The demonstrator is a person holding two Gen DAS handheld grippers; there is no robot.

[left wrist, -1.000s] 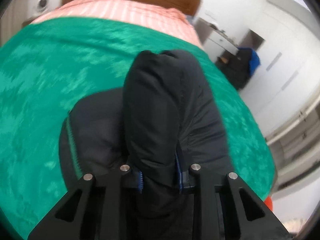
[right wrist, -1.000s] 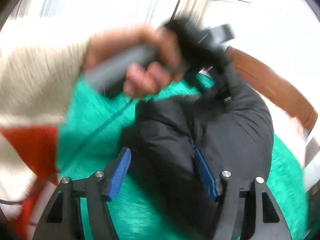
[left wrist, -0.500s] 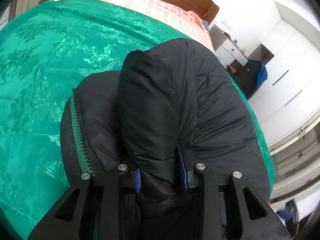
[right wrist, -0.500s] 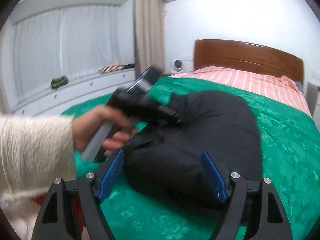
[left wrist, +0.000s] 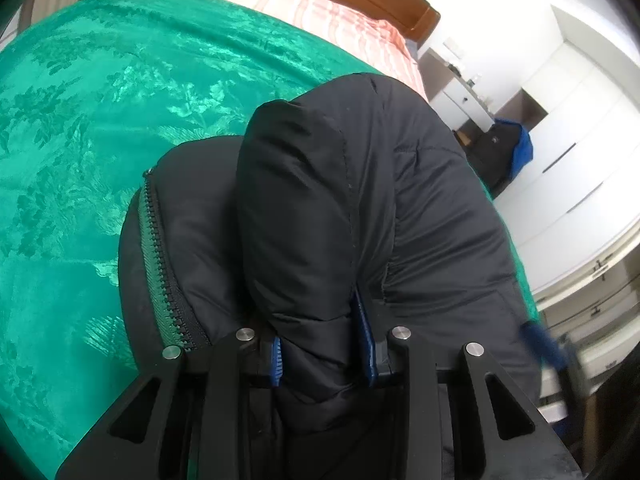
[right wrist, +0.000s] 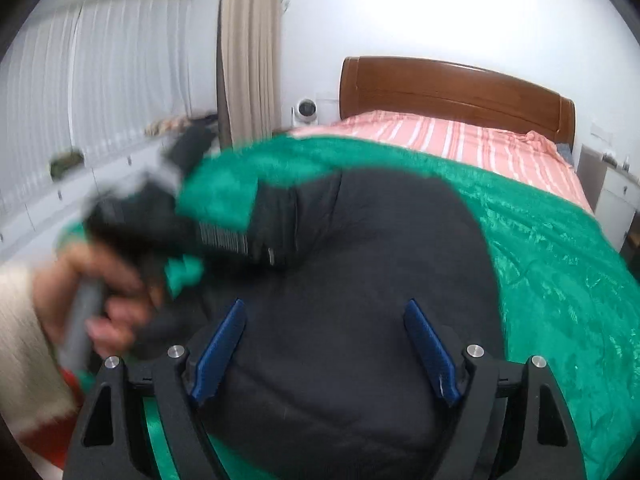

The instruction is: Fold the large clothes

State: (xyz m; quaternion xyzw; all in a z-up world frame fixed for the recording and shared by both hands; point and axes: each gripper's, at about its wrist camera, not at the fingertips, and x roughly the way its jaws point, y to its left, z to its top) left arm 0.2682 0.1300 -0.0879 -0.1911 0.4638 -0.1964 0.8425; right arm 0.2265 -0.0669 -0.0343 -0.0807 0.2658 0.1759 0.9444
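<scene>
The black padded jacket with a green-taped zipper [left wrist: 360,208] lies bunched on the green patterned bedspread [left wrist: 80,128]. Left gripper [left wrist: 322,354]: jaws narrow, pinching a jacket fold. Right gripper [right wrist: 326,344]: jaws wide, just been opening, over the jacket without pressing it.

green bedspread [left wrist: 80,128] on bed | striped pink sheet [right wrist: 460,140] by wooden headboard [right wrist: 452,84] | curtain [right wrist: 248,52] | white wardrobe [left wrist: 572,160]
</scene>
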